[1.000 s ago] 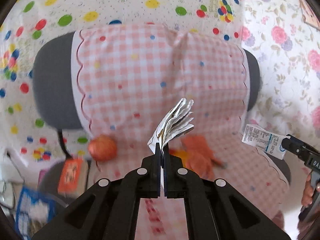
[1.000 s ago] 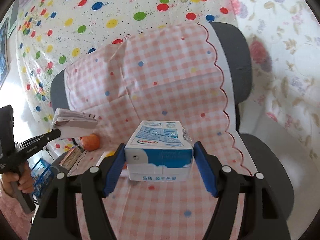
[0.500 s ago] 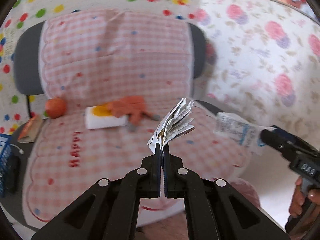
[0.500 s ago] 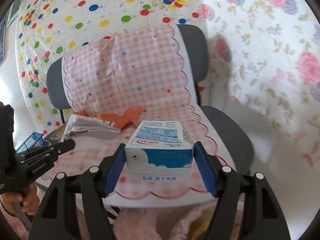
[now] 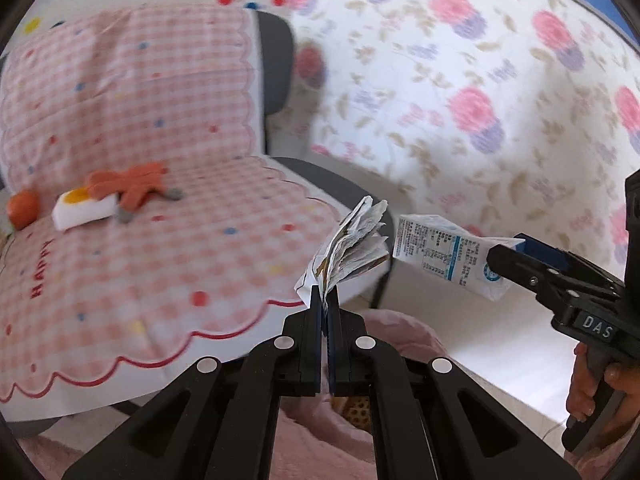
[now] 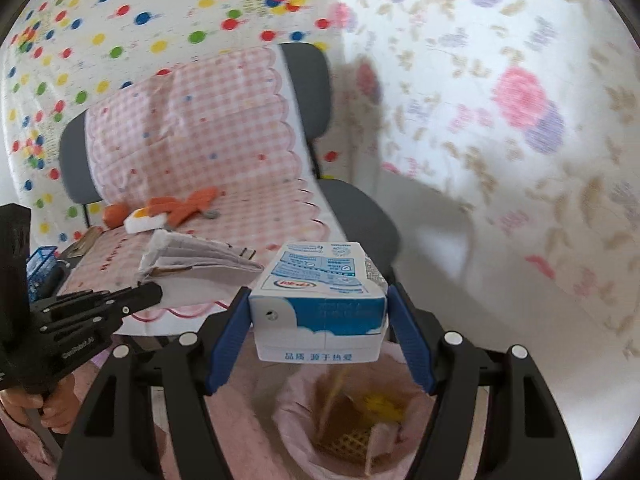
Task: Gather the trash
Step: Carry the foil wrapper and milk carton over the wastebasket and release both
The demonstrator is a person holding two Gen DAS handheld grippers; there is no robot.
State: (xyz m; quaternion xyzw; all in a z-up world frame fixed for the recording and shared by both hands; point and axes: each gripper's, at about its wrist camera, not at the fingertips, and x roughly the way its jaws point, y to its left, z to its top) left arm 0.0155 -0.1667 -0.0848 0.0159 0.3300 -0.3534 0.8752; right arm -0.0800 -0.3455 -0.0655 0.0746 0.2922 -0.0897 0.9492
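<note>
My left gripper [image 5: 328, 294] is shut on a crumpled wad of paper [image 5: 350, 246], held in the air past the chair's front right corner. My right gripper [image 6: 318, 314] is shut on a blue and white milk carton [image 6: 320, 300], its blue pads pressed on both sides. The carton [image 5: 448, 256] also shows at the right of the left wrist view, just right of the paper. Below the carton stands a bin with a pink bag liner [image 6: 296, 412], with some trash inside. The paper wad [image 6: 196, 258] and left gripper [image 6: 154, 292] sit left of the carton.
A grey chair with a pink checked cover [image 5: 168, 264] carries an orange fruit [image 5: 24, 210], a white and yellow sponge [image 5: 82, 210] and an orange toy [image 5: 132, 186]. A floral cloth [image 5: 460, 92] hangs behind. A hand [image 5: 600, 384] holds the right gripper's handle.
Both grippers have swung right and down, away from the chair's seat, with the paper and carton still held. The lined bin has come into view below the right gripper.
</note>
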